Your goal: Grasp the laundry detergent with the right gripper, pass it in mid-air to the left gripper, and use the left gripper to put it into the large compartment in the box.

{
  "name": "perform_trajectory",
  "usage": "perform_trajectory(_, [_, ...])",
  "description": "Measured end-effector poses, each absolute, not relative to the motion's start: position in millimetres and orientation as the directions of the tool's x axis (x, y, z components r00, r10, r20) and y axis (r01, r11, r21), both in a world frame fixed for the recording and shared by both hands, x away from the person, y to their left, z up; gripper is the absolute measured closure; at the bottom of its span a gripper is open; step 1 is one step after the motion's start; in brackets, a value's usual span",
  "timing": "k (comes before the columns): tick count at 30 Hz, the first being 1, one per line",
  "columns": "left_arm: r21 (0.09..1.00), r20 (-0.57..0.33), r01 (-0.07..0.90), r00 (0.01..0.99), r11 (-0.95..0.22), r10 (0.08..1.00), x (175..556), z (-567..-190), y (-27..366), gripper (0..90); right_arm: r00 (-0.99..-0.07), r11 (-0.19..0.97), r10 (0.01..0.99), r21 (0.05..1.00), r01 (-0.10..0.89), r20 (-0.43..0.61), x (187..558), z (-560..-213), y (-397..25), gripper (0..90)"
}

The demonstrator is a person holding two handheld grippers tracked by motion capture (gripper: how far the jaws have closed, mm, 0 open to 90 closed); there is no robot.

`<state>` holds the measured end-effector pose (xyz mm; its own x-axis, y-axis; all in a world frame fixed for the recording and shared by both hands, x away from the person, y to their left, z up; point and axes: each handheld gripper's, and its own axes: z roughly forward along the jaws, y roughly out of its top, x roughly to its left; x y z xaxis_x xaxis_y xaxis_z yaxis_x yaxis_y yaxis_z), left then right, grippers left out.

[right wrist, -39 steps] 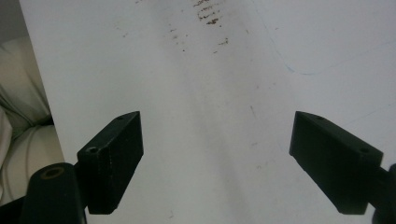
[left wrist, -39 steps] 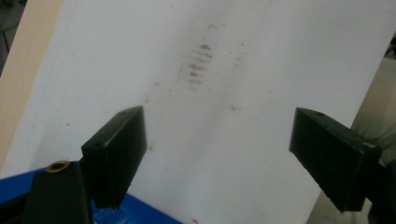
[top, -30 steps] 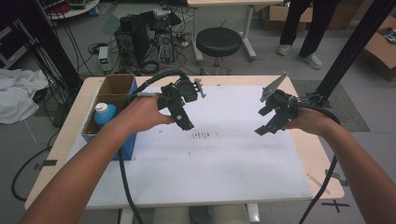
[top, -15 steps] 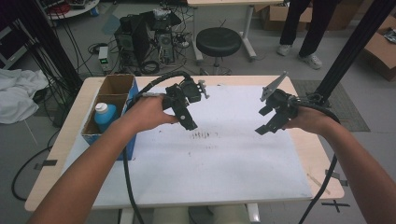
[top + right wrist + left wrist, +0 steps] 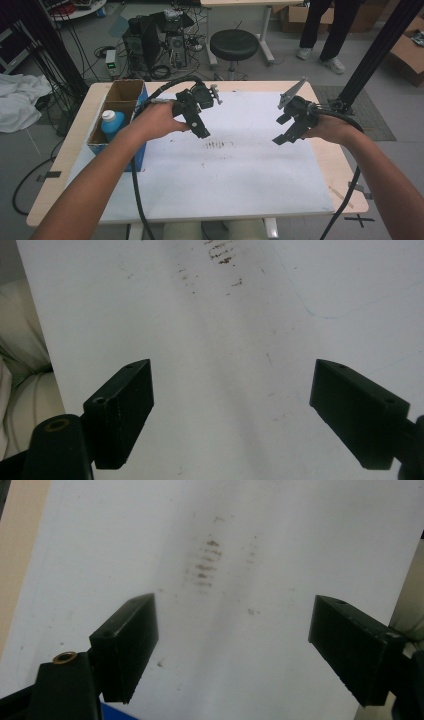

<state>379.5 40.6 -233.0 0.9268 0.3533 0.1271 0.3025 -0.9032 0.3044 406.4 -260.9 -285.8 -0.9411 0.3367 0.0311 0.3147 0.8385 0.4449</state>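
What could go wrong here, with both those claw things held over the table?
The left gripper's cable trails beside the cardboard box holding a blue bottle; a tug might snag it. Both grippers hover open over the white sheet, the right gripper too, so lowering them might smear its dark marks.

We look down on a grey floor (image 5: pixel 60 65) beyond the wooden table (image 5: pixel 80 125). A round black stool (image 5: pixel 234 45) stands at the far middle, a tangle of computer gear and cables (image 5: pixel 160 37) left of it, white cloth (image 5: pixel 20 100) far left, cardboard boxes (image 5: pixel 407 50) far right.
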Motion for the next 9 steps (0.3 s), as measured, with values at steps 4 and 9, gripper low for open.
perform_trajectory(4, [0.309,0.125,0.311,0.924,-0.899,0.363,379.9,-232.2,43.4,20.6,-0.941,0.838,0.338,0.444,0.316,0.032,405.4,-285.4,-261.3,17.6])
perform_trajectory(9, [0.314,0.123,0.317,0.921,-0.895,0.369,380.6,-231.1,45.7,20.6,-0.941,0.838,0.338,0.445,0.316,0.032,404.4,-285.5,-262.6,17.6])
